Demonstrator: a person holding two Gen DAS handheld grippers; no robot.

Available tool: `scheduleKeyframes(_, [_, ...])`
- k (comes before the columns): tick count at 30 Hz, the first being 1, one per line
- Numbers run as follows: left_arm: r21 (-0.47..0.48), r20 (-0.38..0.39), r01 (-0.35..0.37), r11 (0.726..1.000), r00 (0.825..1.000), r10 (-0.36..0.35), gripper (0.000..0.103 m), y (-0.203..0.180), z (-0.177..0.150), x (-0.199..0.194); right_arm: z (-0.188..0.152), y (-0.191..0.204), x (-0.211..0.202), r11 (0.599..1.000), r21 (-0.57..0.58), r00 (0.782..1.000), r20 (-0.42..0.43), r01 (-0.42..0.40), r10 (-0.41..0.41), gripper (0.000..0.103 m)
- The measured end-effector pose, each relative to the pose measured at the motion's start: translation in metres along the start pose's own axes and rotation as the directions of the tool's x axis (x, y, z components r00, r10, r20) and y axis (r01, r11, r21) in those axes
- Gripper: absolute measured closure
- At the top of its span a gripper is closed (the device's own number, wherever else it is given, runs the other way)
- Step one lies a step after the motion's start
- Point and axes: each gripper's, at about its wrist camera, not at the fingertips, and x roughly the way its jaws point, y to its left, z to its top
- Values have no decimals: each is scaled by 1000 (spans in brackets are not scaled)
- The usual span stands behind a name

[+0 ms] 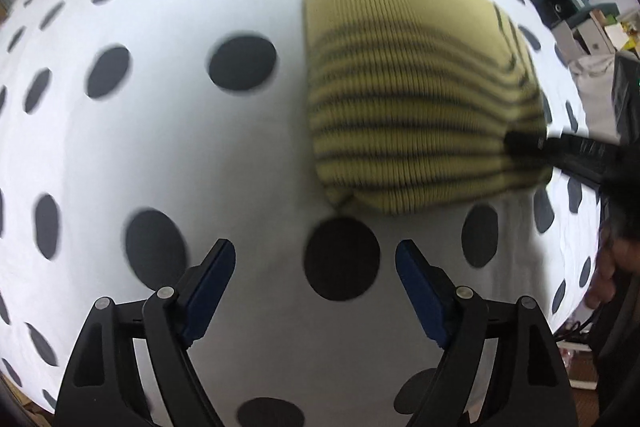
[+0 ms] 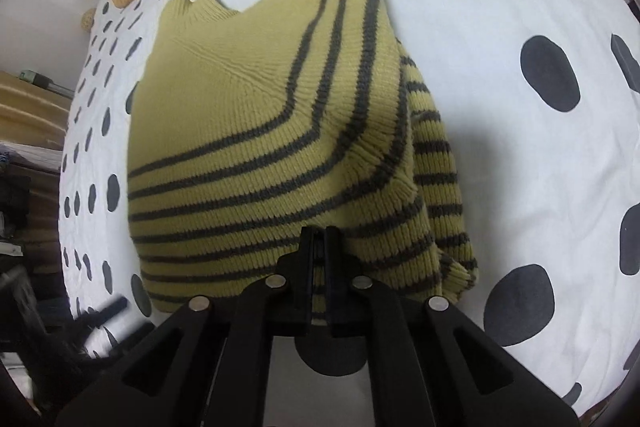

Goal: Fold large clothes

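While one yellow striped sweater (image 2: 256,131) lies folded on the single white dotted bedspread (image 2: 500,39), the right gripper (image 2: 320,239) pinches its near hem; the left gripper (image 1: 315,255) hangs spread, empty, beside it.

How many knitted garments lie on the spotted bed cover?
1: a yellow-green ribbed knit sweater with dark stripes, folded, lying on the white cover with dark spots. Another underneath would be hidden.

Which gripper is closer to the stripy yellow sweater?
Right. The right gripper is shut on the sweater hem; the left gripper hangs open over the spotted sheet, beside it.
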Motion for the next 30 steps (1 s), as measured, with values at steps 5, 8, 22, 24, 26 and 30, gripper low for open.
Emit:
scheduleKeyframes(5, [-24, 44, -38, 999, 998, 39, 22, -2, 3, 27, 4, 9, 3, 999, -23, 1000, 3, 23, -23, 98])
scheduleKeyframes(8, [-65, 97, -30, 997, 995, 36, 21, 10, 13, 27, 5, 10, 5, 998, -46, 999, -3, 38, -38, 98])
scheduleKeyframes(22, [-227, 103, -47, 973, 992, 72, 36, 76, -30, -6, 10, 13, 12, 994, -59, 996, -10, 93, -94, 99])
scheduleKeyframes(24, [-156, 126, -11, 988, 992, 31, 32, 46, -30, -3, 11, 9, 14, 996, -35, 996, -13, 82, -83, 99])
scheduleKeyframes(26, [-105, 137, 10, 994, 991, 4, 32, 21, -30, 6, 12, 9, 13, 996, -30, 997, -15, 80, -81, 99])
scheduleKeyframes(30, [-121, 140, 21, 992, 990, -4, 32, 6, -17, 28, 13, 8, 15, 995, -52, 996, -18, 81, -82, 99])
